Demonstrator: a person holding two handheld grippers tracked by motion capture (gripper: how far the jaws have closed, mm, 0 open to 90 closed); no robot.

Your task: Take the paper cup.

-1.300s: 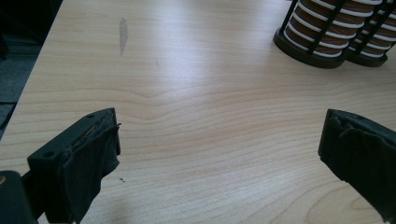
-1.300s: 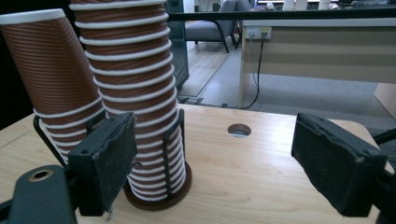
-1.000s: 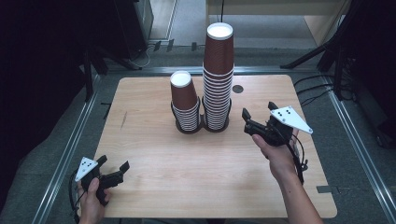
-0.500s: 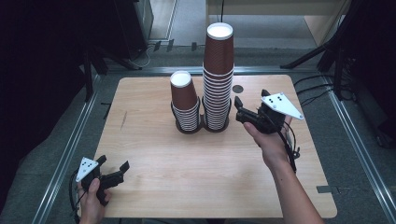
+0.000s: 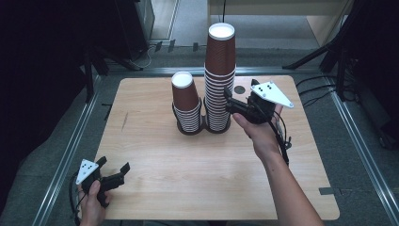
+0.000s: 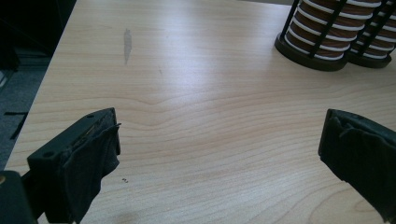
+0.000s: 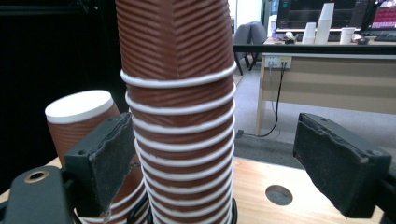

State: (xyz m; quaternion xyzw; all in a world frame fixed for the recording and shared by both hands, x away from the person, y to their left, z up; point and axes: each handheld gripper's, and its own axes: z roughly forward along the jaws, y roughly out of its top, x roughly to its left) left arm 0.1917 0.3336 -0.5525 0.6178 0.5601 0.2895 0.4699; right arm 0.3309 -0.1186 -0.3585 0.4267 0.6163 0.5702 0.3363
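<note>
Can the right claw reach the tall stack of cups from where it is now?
Probably yes. The right claw is open and sits right beside the tall stack. In the right gripper view the stack stands between its jaws, with nothing in front. The short stack is on the far side.

The bench (image 5: pixel 188 160) is pale wood with a wavy grain and one grey smear. Both cup stacks, the tall stack (image 5: pixel 220 89) and the short stack (image 5: pixel 187 108), are reddish brown with diagonal ribbing and white rims, standing in a black wire holder (image 6: pixel 310 46). The right gripper (image 5: pixel 230 103) is black with a grey dotted plate.
</note>
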